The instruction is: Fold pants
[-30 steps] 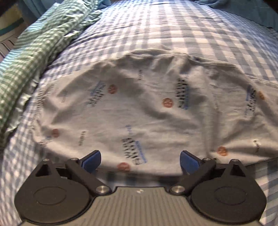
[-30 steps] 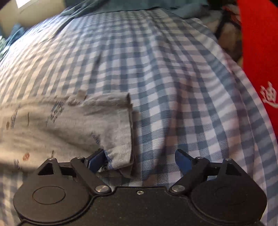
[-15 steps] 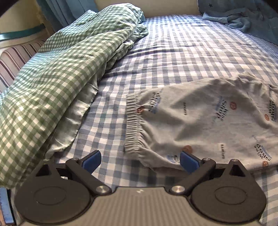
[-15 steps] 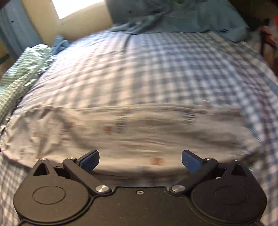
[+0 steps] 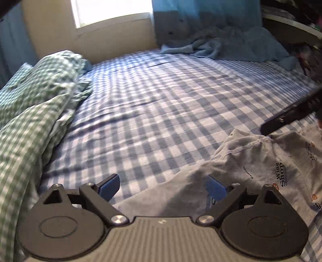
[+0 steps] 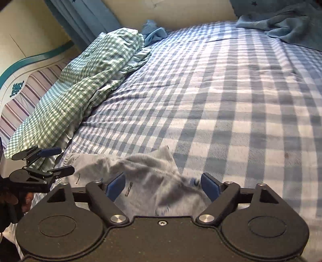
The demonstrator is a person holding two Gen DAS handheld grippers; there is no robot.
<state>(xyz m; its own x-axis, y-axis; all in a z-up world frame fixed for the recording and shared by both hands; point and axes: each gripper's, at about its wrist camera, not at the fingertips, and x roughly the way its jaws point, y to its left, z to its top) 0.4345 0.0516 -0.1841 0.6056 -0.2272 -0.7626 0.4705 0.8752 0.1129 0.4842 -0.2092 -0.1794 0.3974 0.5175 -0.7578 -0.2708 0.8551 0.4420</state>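
The grey printed pants (image 5: 257, 171) lie crumpled on the blue checked bed sheet (image 5: 161, 100), at the lower right of the left wrist view. My left gripper (image 5: 163, 188) is open, and an edge of the cloth reaches in by its right pad (image 5: 216, 189). In the right wrist view the pants (image 6: 145, 169) are blurred and bunched between the pads of my right gripper (image 6: 163, 185). Its jaws are closing, with gaps still on both sides of the cloth. The left gripper (image 6: 60, 161) shows open at the left edge, over the pants' end.
A green checked duvet (image 6: 84, 88) is heaped along the left side of the bed. A blue blanket (image 5: 221, 46) lies at the far end below the window (image 5: 112, 12). A striped headboard (image 6: 24, 94) stands at the left. Part of the right gripper's black body (image 5: 291, 114) crosses the right edge.
Both grippers swept left across the bed. The left went from mid-pants to their end. The right went from the leg cuff to close beside the left, cloth now bunched between its jaws.
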